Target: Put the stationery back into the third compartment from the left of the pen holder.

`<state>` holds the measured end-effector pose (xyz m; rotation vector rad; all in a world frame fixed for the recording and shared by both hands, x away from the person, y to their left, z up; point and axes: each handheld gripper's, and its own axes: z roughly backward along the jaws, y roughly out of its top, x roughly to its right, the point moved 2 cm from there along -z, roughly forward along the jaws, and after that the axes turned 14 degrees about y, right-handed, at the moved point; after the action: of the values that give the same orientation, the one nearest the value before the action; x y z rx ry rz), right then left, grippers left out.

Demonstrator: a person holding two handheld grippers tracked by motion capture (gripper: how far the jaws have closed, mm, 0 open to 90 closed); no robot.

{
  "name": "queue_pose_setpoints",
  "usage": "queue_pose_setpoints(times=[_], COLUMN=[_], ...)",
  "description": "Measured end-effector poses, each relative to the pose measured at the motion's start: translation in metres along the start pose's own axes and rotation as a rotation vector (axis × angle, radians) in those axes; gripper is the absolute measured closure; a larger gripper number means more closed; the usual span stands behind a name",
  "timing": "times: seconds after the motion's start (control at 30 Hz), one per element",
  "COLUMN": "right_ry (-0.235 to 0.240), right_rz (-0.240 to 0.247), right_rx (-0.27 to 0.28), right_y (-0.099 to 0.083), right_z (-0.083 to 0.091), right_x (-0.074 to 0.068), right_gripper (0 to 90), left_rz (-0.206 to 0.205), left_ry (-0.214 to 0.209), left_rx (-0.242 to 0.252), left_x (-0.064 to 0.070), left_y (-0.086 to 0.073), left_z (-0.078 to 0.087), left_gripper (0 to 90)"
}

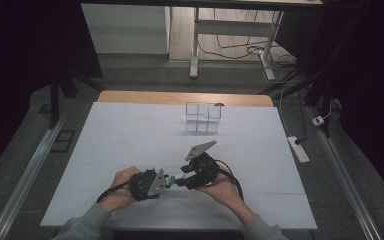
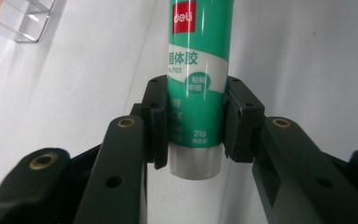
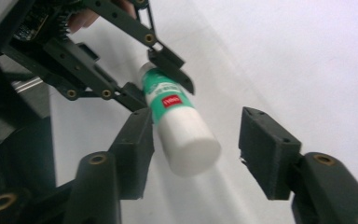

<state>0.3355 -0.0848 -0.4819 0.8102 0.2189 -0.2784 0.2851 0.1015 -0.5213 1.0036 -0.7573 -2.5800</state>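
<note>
We count one glue stick (image 2: pixel 196 88), clamped at its base end by our left gripper (image 2: pixel 193 126). Right gripper (image 3: pixel 196 154) jaws are spread around its white cap, above the white table (image 1: pixel 130 145). One clear organizer (image 1: pixel 203 118) sits farther back.

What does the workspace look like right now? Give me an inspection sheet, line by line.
Surface: white table top, a wooden edge showing at the far side.
Job's things: green and white glue stick, white cap pointing toward the right gripper.
Clutter: clear acrylic organizer with compartments near the far edge; contents cannot be told.
Grippers: left gripper shut on the glue stick's body near its grey base; right gripper open, jaws on either side of the cap, one jaw close to it.
Cables: a black cable trails from the right gripper; loose cables and a power strip on the floor.
Surroundings: dark room, desk legs beyond the table.
</note>
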Motion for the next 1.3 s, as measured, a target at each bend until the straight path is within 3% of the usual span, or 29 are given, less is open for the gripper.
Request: queue_pose_setpoints(times=[0.1,0.27,0.43,0.63,0.83,1.3], right_ry=[-0.008,-0.043,-0.069,-0.091,-0.097,-0.111], right_rz=[0.019,0.035,0.031,0.015,0.03,0.02], right_rx=[0.052,0.133,0.175,0.246,0.313,0.326], right_y=[0.0,-0.001,-0.004,-0.008,-0.01,-0.011], right_z=[0.005,0.015,0.019,0.024,0.029,0.025], right_x=[0.0,0.001,0.005,0.011,0.012,0.012], right_gripper=[40.4,37.6,36.3,34.1,33.7,30.0], left_rz=[0.034,0.129,0.225,0.285,0.32,0.34], left_ry=[0.015,0.029,0.042,0.066,0.081,0.074], left_rx=[-0.004,0.002,0.026,0.046,0.08,0.096], left_x=[-0.006,-0.018,-0.029,-0.035,-0.039,-0.038], left_y=[-0.004,-0.012,-0.019,-0.024,-0.024,-0.022], left_z=[0.0,0.0,0.001,0.003,0.006,0.005], left_gripper=[65.0,65.0,65.0,65.0,65.0,65.0])
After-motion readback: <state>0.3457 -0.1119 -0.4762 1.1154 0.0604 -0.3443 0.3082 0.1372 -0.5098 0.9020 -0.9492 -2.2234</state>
